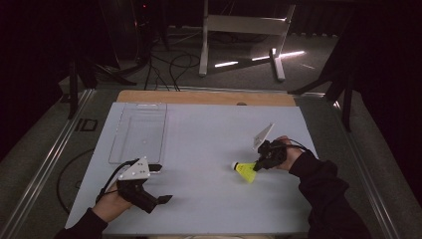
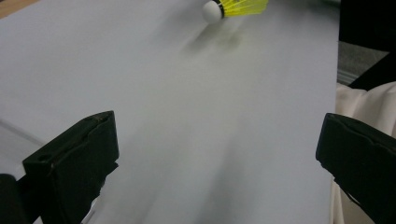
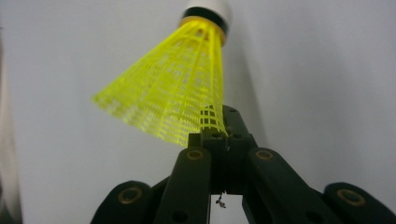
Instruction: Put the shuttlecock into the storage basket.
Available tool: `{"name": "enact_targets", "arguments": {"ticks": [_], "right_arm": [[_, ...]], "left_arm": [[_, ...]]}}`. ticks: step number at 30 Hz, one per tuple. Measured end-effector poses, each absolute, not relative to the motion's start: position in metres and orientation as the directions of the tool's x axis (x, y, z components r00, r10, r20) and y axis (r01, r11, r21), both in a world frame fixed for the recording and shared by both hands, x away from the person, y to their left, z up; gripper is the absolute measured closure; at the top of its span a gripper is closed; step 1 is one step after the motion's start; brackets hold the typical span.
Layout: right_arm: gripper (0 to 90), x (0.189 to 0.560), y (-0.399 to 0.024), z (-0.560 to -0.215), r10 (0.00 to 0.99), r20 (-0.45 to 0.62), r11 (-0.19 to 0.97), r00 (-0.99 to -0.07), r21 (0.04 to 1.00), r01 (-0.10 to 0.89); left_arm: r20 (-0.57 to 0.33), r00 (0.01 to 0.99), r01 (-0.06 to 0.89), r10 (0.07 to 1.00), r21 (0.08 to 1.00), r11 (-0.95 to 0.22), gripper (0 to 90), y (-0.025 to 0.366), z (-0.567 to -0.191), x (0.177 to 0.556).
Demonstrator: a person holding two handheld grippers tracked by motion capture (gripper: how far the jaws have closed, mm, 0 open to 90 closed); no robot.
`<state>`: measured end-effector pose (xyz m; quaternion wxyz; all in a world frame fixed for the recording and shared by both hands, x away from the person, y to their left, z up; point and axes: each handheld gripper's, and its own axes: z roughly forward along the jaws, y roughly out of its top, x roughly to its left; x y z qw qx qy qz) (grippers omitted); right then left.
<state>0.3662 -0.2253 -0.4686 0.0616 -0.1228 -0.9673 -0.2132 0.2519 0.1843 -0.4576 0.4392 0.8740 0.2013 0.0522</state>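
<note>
While the right gripper [image 3: 219, 135] jaws clamp the shuttlecock [image 3: 182, 88] skirt's edge, gentle handling toward the clear tray [image 1: 141, 130] avoids crushing; left gripper [image 1: 161, 199] jaws stand apart.

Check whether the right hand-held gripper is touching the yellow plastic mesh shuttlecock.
Touching: in the right gripper view, the right hand-held gripper has its jaws shut on the shuttlecock's skirt edge.

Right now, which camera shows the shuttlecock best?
The right gripper view: the shuttlecock is close and sharp, its yellow mesh skirt pinched at the rim by the right gripper. The high view shows it small beside that gripper. The left gripper view catches its white cork and part of the skirt at the top edge.
</note>
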Motion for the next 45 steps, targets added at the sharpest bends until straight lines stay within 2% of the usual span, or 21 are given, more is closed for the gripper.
{"name": "enact_targets", "arguments": {"ticks": [12,29,37,45], "right_arm": [[90.0,0.356,-0.214,-0.460,0.142,0.159,0.889,-0.977,0.413,0.197],[90.0,0.345,-0.201,-0.451,0.068,0.132,0.894,-0.989,0.432,0.119],[90.0,0.340,-0.194,-0.448,0.047,0.131,0.896,-0.990,0.432,0.100],[90.0,0.338,-0.190,-0.446,0.030,0.128,0.894,-0.991,0.440,0.084]], "left_arm": [[-0.059,0.947,0.250,0.315,0.752,-0.610,0.4,0.167,-0.438,0.275],[-0.102,0.980,0.194,0.169,0.664,-0.723,0.3,0.138,-0.416,0.309],[-0.100,0.993,0.109,0.058,0.653,-0.749,0.3,0.118,-0.406,0.320],[-0.097,0.995,0.063,-0.001,0.651,-0.756,0.4,0.097,-0.402,0.328]]}}
